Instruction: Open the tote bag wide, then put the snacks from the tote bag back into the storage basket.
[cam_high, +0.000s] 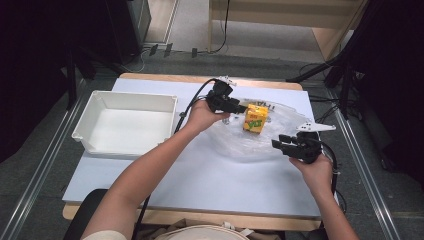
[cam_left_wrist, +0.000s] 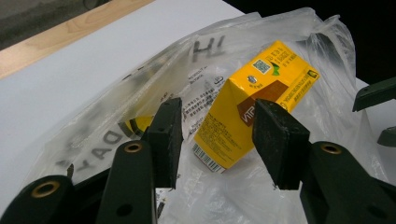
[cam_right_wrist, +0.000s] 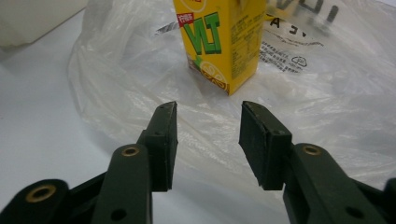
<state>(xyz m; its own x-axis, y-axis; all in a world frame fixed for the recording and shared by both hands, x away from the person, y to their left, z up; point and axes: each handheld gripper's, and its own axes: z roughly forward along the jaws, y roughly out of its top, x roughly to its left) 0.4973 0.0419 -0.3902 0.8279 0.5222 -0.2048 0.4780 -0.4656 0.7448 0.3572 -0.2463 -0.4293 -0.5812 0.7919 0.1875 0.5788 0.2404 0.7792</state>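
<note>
A yellow drink carton stands upright on a clear plastic bag spread over the white table. My left gripper is just left of the carton, open, with nothing between its jaws. In the left gripper view the carton stands a little beyond the open jaws, over the printed bag. My right gripper hovers over the bag's near right part, open and empty. In the right gripper view the carton stands ahead of the jaws on the crumpled bag.
An empty white plastic bin sits at the table's left. The wooden table edge runs along the back. Dark stands and cables surround the table on the floor.
</note>
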